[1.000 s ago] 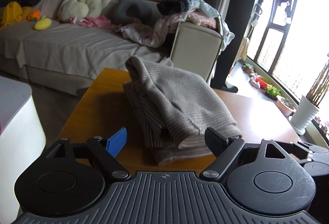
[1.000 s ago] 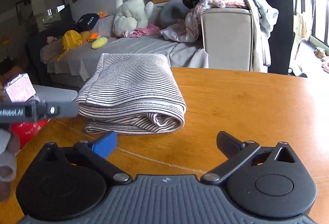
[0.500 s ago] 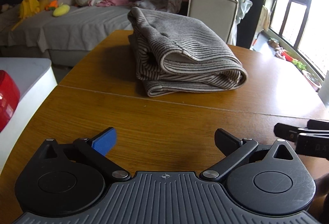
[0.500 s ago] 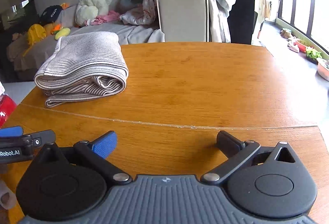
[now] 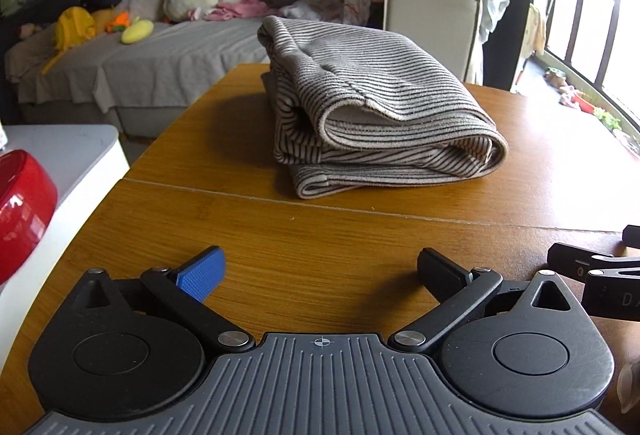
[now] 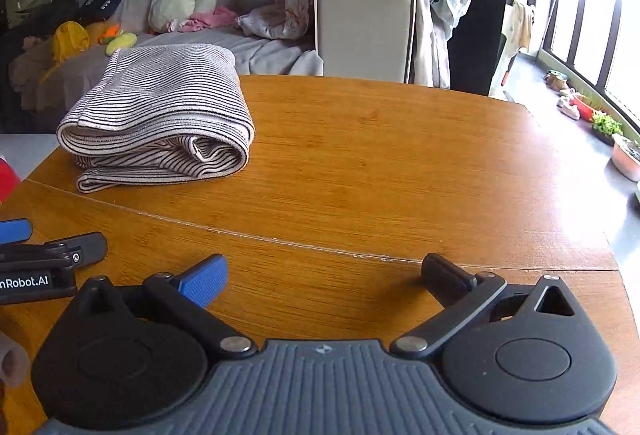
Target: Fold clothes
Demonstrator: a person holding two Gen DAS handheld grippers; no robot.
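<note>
A wooden table (image 5: 240,235) fills the lower part of both views, with a seam running across it. Behind it a sofa (image 5: 160,59) is seen, piled with soft toys and loose clothes.

On the far left part of the table a striped garment (image 5: 372,107) lies folded into a thick bundle, beyond the seam. It is seen well ahead of the left tongs (image 5: 320,271) and slightly to their right, and ahead and to the left of the right tongs (image 6: 324,273); it is touched by neither.

Both pairs of tongs are held low over the near table, side by side, pointing toward the sofa. The left tongs have just been opening and are now spread wide, with only bare wood between the fingers. The right tongs are likewise released and hold nothing.
</note>
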